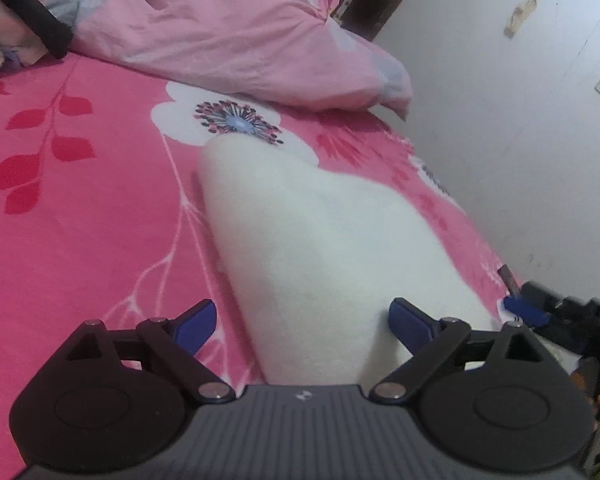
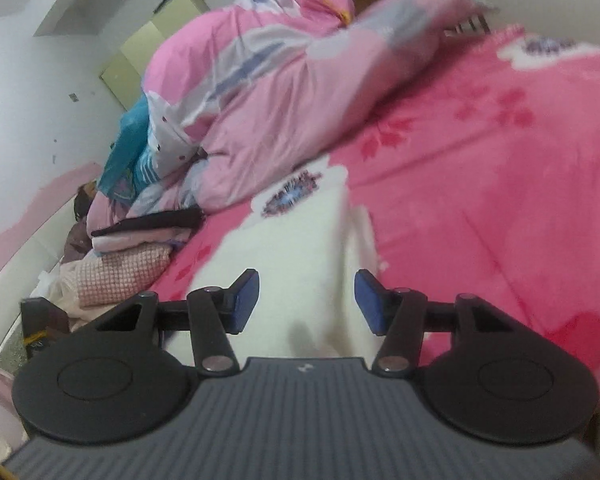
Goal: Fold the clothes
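White fleecy garment (image 1: pixel 324 248): laid flat on the pink floral bed blanket (image 1: pixel 80 208), beneath both grippers. Left gripper (image 1: pixel 302 322): jaws spread wide, nothing held. Right gripper (image 2: pixel 306 300): jaws parted, empty. Crumpled pink quilt (image 2: pixel 260 92): heaped behind.

A home bedroom. A bed covered by a bright pink fleece blanket with white flower print (image 1: pixel 80 208) fills both views; a crumpled pale pink quilt (image 1: pixel 220 36) lies at its far end, folded clothes in a stack (image 2: pixel 140 248) at its edge, and a marked white plaster wall (image 1: pixel 520 128) runs just beside it.
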A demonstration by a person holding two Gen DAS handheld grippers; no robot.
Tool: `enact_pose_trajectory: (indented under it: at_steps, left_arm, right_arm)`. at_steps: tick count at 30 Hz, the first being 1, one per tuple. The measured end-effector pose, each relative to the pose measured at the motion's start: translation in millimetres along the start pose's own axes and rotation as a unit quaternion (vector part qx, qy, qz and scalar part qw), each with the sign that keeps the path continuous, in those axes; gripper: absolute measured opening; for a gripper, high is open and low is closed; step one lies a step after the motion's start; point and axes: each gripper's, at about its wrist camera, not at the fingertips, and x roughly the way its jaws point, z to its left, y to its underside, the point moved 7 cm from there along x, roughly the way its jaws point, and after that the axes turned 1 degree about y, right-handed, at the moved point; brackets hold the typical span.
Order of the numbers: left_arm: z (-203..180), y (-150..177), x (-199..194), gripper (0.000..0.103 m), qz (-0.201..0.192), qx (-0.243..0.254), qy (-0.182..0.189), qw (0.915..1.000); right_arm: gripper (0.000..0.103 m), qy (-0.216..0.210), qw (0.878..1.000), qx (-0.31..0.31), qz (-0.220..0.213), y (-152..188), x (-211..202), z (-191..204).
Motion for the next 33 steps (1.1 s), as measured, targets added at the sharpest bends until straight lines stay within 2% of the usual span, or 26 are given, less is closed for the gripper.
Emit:
enact_pose_trajectory:
  at_steps: [3, 5, 11, 14, 16, 18, 20, 27, 33]
  left_arm:
    - [1, -2, 1, 0.094, 0.010, -0.010, 0.008, 0.9999]
    - [2, -2, -1, 0.094, 0.017, -0.012, 0.016, 0.9997]
    - [0, -1, -13, 0.094, 0.022, -0.015, 0.051, 0.9983]
    - [-1, 1, -4, 0.094, 0.031, -0.020, 0.063, 0.9973]
    - [2, 3, 8, 0.094, 0.044, -0.034, 0.057, 0.9968]
    - [7, 5, 15, 0.096, 0.050, -0.059, 0.071, 0.9945]
    - [9, 4, 20, 0.097, 0.051, -0.073, 0.078, 0.9929]
    - [11, 2, 29, 0.100, 0.057, -0.084, 0.090, 0.9907]
    - [11, 2, 37, 0.103, 0.065, -0.086, 0.094, 0.9898]
  right_arm:
    - [0.055, 0.033, 0.999, 0.007, 0.041, 21, 13, -19]
    - [0.058, 0.034, 0.999, 0.025, 0.035, 20, 8, -28]
    - [0.058, 0.034, 0.996, 0.079, 0.013, 16, -6, -55]
    - [0.062, -0.017, 0.993, 0.118, 0.019, 13, 2, -58]
    - [0.067, -0.043, 0.989, 0.141, 0.030, 12, 14, -60]
    - [0.072, -0.070, 0.983, 0.163, 0.041, 11, 26, -62]
    - [0.074, -0.076, 0.979, 0.181, 0.060, 15, 36, -64]
    - [0.080, -0.102, 0.974, 0.183, 0.079, 16, 48, -49]
    - [0.085, -0.084, 0.981, 0.133, 0.116, 21, 59, -32]
